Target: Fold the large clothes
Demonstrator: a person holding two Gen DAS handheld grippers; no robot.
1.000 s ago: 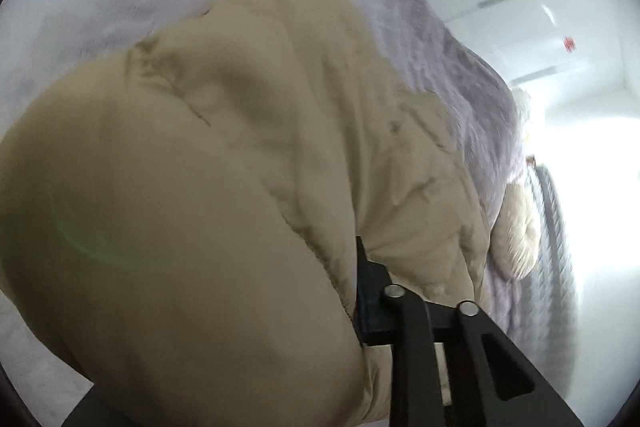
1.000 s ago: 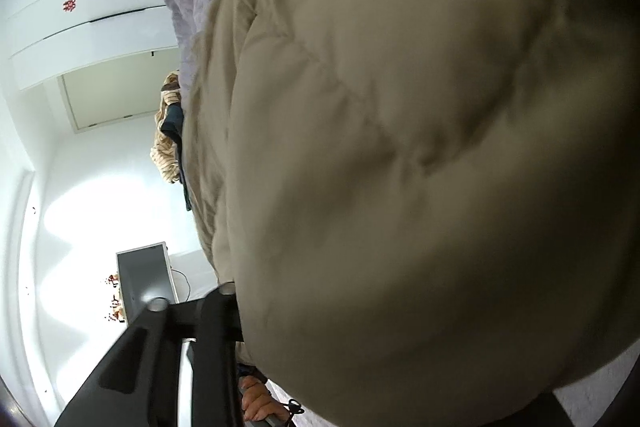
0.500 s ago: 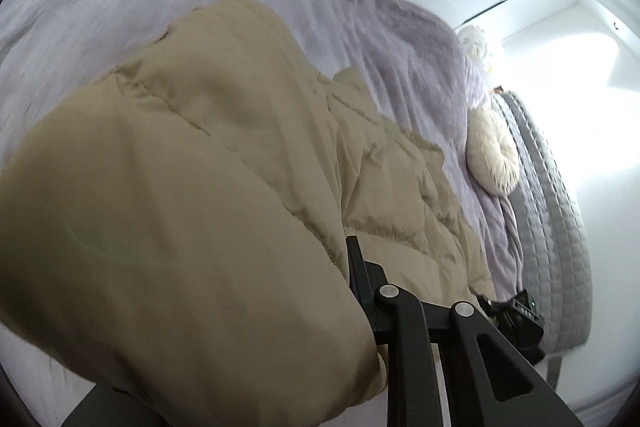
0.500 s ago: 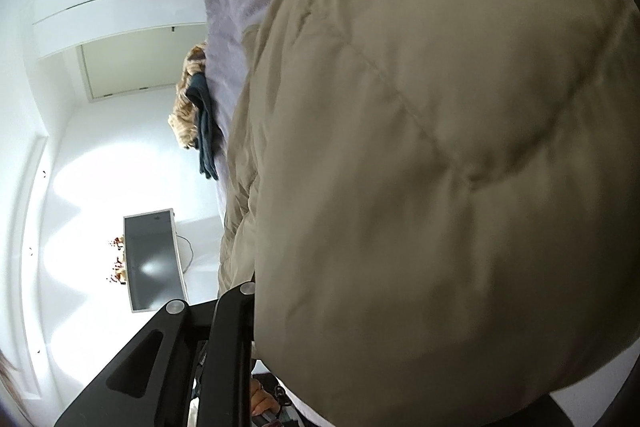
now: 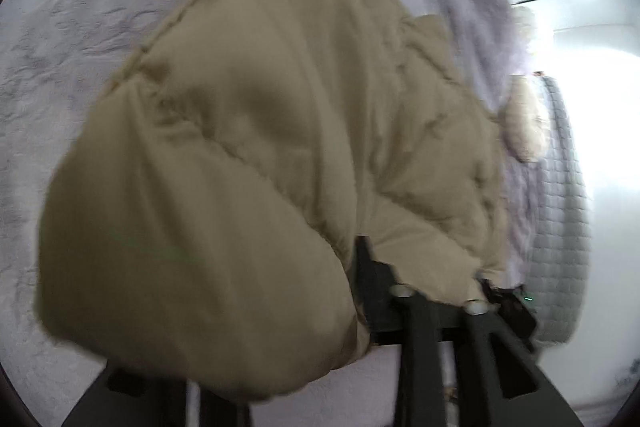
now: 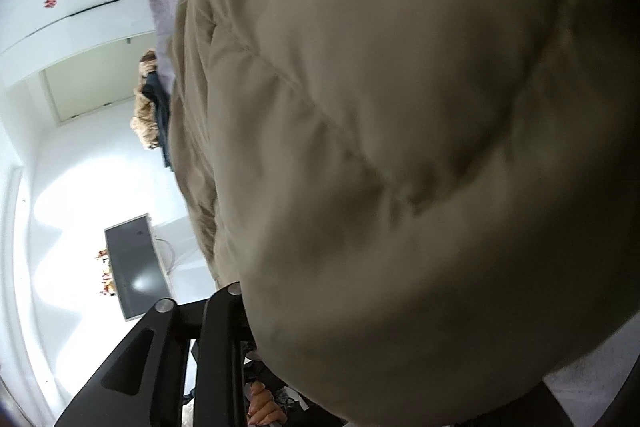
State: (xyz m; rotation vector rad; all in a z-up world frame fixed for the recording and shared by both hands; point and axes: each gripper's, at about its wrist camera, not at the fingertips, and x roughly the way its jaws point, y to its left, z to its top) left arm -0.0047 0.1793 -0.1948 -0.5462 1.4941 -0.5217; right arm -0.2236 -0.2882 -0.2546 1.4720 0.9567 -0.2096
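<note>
The beige puffer jacket (image 5: 248, 147) lies bunched on the lilac bedspread (image 5: 72, 27), spreading ahead of both pairs of jaws and bulging over them; on the left gripper (image 5: 304, 327) the jaws are opening, a thick fold of jacket between them, one finger (image 5: 416, 347) bare and the other buried under cloth; on the right gripper (image 6: 320, 327) the jaws are opening too, jacket (image 6: 400, 147) filling the gap and hiding the far finger; whether the pads press the cloth I cannot tell; a dark screen (image 6: 134, 263) stands beyond the right jaws' left finger (image 6: 216, 347).
</note>
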